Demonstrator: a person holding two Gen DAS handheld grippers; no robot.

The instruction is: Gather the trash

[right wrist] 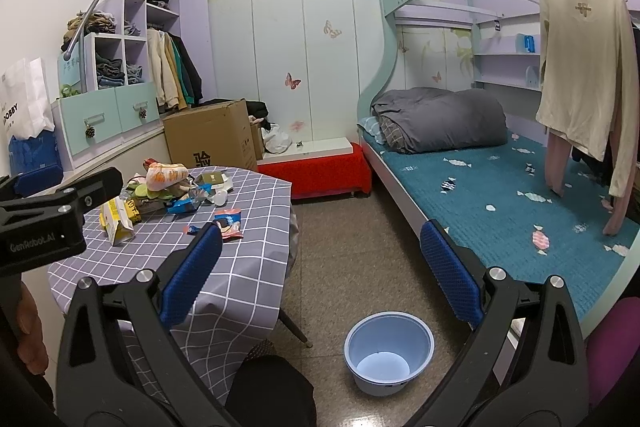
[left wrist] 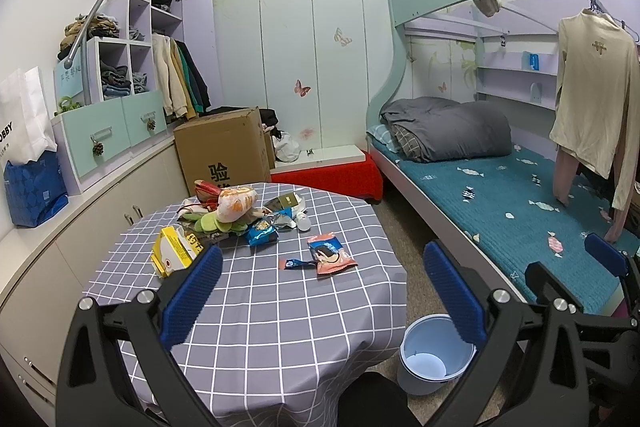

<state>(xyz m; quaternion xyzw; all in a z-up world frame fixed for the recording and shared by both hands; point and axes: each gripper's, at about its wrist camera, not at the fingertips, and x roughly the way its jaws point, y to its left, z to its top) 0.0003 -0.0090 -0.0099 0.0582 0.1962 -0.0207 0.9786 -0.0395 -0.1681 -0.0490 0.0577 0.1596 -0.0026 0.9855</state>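
Note:
Trash lies on a round table with a grey checked cloth (left wrist: pixel 280 327). It includes a pink snack wrapper (left wrist: pixel 332 255), a small blue wrapper (left wrist: pixel 297 263), a blue packet (left wrist: pixel 261 235), a torn yellow box (left wrist: pixel 173 251) and an orange-and-white bag (left wrist: pixel 236 203) on a heap. A pale blue bin (left wrist: pixel 434 359) stands empty on the floor right of the table. My left gripper (left wrist: pixel 323 251) hovers open over the table's near side, holding nothing. My right gripper (right wrist: pixel 321 231) is open above the floor, with the bin (right wrist: pixel 389 351) below it and the table (right wrist: pixel 240 267) to its left.
A bunk bed (right wrist: pixel 500 195) with a teal sheet and a grey duvet fills the right side, with clothes hanging over it. A cardboard box (left wrist: pixel 224 151) and a red-covered bench (left wrist: pixel 332 175) stand behind the table. Cabinets line the left wall. A hand (right wrist: pixel 28 331) shows at the left edge.

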